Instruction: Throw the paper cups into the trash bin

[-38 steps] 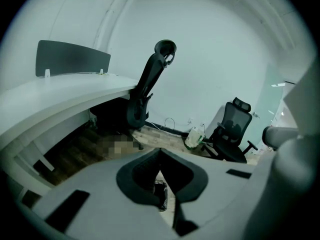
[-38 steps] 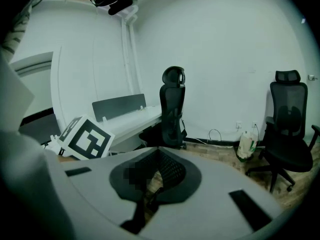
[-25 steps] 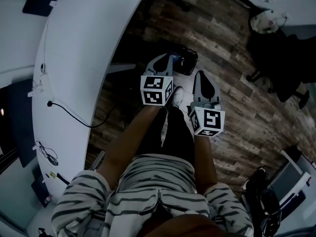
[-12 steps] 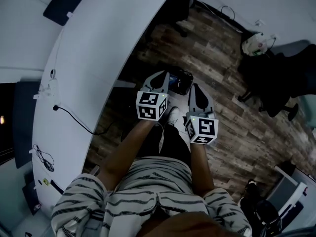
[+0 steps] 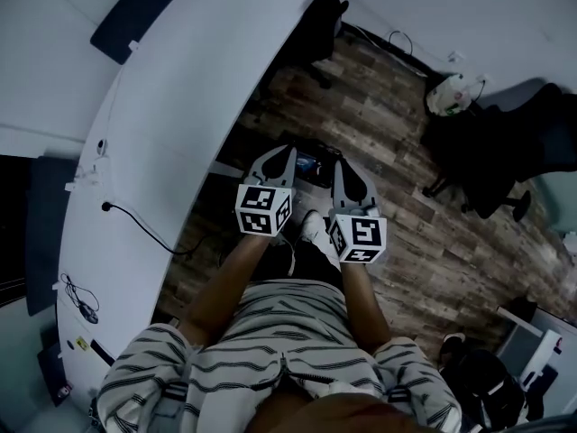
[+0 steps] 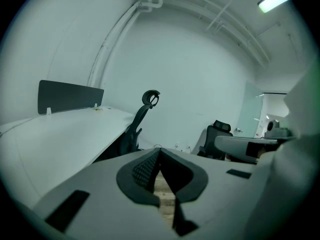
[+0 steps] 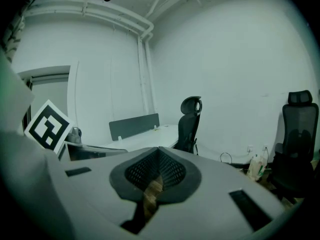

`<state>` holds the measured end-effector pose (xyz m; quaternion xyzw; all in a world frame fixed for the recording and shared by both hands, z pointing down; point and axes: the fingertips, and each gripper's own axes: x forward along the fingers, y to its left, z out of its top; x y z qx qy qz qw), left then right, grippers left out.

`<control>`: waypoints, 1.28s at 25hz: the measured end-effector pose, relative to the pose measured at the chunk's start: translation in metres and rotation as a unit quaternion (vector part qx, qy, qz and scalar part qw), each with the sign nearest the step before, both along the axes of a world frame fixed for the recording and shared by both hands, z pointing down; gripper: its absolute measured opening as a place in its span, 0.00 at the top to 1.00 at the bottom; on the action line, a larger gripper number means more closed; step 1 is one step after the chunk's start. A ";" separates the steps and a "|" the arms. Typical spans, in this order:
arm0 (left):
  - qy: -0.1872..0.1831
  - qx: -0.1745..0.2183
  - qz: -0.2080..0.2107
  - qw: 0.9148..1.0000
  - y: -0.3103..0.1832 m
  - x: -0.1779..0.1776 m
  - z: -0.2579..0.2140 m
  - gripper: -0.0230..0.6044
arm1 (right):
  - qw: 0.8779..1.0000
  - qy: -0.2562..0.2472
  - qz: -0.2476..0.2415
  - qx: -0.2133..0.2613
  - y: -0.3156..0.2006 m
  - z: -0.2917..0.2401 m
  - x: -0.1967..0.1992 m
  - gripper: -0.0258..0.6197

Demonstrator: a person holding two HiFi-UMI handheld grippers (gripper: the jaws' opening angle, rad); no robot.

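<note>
Hovering above the floor (image 5: 397,124) beside the worktop (image 5: 180,106), the left tongs (image 5: 276,159) and right tongs (image 5: 344,168) are held side by side, each pressed together and empty.

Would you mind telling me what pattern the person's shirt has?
The shirt is light with thin dark stripes; the head view shows it best.

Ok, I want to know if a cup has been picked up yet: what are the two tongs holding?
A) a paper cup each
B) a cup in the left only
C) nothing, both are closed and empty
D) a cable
C: the gripper views show the left tongs and the right tongs closed tip to tip, with only wooden floor showing through the slit.
</note>
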<state>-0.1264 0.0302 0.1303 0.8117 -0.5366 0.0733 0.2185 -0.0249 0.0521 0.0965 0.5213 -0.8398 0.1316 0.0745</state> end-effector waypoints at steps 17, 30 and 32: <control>-0.016 0.083 0.020 0.996 0.024 -0.013 -0.073 0.93 | 0.999 -0.005 -0.012 0.048 0.011 -0.058 -0.014 0.95; -0.014 0.121 0.026 0.992 0.031 -0.013 -0.100 0.92 | 0.997 -0.006 -0.015 0.081 0.011 -0.085 -0.020 0.95; -0.012 0.126 0.028 0.992 0.029 -0.012 -0.103 0.93 | 0.996 -0.005 -0.015 0.087 0.009 -0.089 -0.020 0.95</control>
